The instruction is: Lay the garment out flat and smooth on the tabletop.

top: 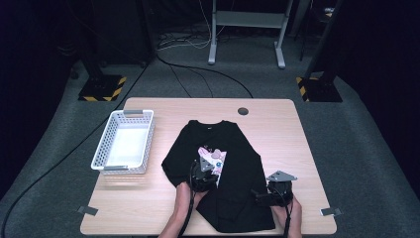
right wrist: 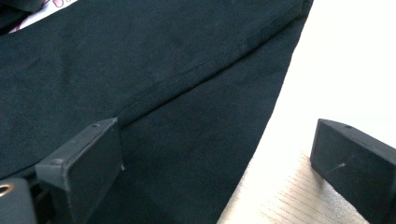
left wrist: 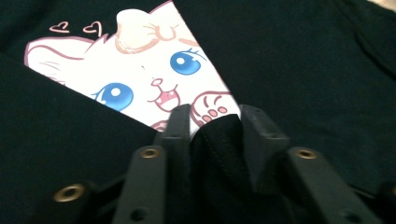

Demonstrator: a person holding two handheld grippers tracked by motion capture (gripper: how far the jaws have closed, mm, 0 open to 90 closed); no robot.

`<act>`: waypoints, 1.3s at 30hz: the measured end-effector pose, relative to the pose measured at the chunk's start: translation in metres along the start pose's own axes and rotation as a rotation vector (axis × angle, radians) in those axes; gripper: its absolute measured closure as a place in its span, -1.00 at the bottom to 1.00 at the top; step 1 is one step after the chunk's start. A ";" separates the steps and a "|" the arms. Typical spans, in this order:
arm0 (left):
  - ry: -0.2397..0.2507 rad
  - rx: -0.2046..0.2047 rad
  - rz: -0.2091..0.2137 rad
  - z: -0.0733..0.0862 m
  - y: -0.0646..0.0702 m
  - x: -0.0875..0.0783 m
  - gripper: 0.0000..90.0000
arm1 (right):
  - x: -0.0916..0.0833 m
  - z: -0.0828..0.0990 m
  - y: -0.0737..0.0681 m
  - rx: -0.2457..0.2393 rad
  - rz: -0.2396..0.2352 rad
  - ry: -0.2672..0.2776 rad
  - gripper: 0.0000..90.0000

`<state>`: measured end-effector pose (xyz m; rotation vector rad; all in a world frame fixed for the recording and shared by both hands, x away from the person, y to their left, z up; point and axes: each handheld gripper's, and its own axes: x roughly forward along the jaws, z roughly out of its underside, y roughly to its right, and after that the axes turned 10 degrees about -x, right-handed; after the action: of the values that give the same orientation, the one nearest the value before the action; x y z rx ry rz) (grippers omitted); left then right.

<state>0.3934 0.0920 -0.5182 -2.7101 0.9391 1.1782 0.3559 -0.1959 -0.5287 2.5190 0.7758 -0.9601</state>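
Bunching between hand-held gripper [left wrist: 215, 116] jaws: shirt [left wrist: 303, 70]

Left gripper [left wrist: 215, 116] jaws pinched narrow; right gripper [right wrist: 219, 154] jaws spread wide.

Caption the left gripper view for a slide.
Left claw pinching a fold of the black T-shirt beside its cat print.

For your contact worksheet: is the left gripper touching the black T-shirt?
Touching. The left gripper view shows the left gripper pinching a raised fold of the black T-shirt between its jaws.
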 end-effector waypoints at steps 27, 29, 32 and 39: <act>0.152 0.010 -0.035 0.040 -0.012 -0.087 0.78 | 0.000 0.000 -0.001 0.003 0.008 -0.001 -0.94; 0.163 0.005 -0.035 0.046 -0.013 -0.095 0.78 | 0.000 0.000 -0.001 0.005 0.010 -0.001 -0.94; 0.175 0.010 -0.039 0.053 -0.014 -0.105 0.77 | -0.001 0.000 -0.001 0.007 0.012 -0.002 -0.94; 0.187 0.003 -0.046 0.073 -0.017 -0.124 0.77 | -0.001 0.000 -0.001 0.007 0.012 -0.002 -0.95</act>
<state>0.2893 0.1889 -0.4895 -2.8621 0.8900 0.9278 0.3549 -0.1956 -0.5287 2.5258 0.7564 -0.9631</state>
